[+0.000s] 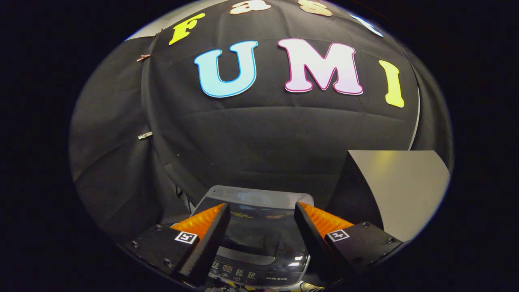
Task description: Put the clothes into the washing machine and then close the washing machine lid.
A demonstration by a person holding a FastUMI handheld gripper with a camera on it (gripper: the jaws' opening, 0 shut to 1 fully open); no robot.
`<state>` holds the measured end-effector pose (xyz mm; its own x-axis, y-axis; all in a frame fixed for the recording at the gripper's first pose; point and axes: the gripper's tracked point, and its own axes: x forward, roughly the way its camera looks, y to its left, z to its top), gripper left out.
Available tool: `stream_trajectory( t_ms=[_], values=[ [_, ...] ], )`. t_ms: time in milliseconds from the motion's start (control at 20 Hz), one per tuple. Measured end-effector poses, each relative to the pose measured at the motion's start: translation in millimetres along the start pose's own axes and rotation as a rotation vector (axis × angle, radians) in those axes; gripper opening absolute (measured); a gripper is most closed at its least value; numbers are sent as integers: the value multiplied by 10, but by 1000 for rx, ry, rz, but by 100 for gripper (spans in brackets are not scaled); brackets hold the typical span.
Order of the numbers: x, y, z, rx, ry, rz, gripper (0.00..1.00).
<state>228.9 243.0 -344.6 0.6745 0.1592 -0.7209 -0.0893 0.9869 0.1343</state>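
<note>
A grey top-loading washing machine (259, 239) stands below and just ahead of my fingers, seen between them. Its dark glass lid (259, 229) lies flat and closed over the tub, with the control panel (243, 273) along the near edge. My gripper (262, 211) hovers above the lid, open, with nothing between its fingers. No clothes can be made out through the lid.
A grey flat board or tabletop (401, 186) stands to the right of the machine, beyond the right finger. The black cloth wall hangs close behind the machine. Something yellowish (310, 287) peeks out beside the machine's near right corner.
</note>
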Motion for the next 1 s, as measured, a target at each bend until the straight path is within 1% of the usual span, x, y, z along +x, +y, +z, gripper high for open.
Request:
stream_trajectory(
  t_ms=[250, 450, 700, 900, 1000],
  values=[
    [-195, 4, 85, -22, -39, 9, 99],
    [-460, 17, 210, -24, -84, 37, 99],
    [-995, -19, 478, -54, -196, 79, 99],
    [-1540, -136, 699, -63, -311, 89, 99],
    [-1836, -166, 783, -66, -373, 114, 99]
  ],
)
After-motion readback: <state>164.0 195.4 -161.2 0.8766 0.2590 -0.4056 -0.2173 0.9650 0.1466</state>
